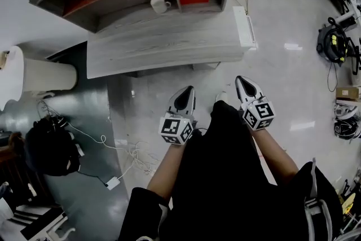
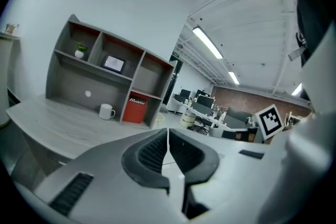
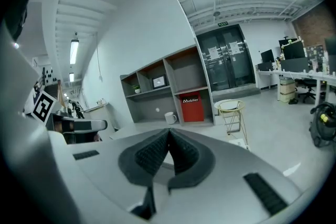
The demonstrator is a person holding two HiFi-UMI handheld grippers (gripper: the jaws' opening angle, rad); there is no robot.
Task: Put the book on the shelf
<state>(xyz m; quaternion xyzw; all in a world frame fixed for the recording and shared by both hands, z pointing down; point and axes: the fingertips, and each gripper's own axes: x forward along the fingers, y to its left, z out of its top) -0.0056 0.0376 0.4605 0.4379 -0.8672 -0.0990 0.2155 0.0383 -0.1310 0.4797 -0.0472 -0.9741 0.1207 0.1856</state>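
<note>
Left claw: jaws closed together, nothing between them.
Right claw: jaws closed, empty.
Red book: upright in the lower right compartment of the grey shelf, which stands on the bench.
White mug: to the book's left.

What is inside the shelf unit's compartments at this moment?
Potted plant upper left, framed picture upper middle, red book lower right; upper right looks empty. Space behind the book is hidden.
</note>
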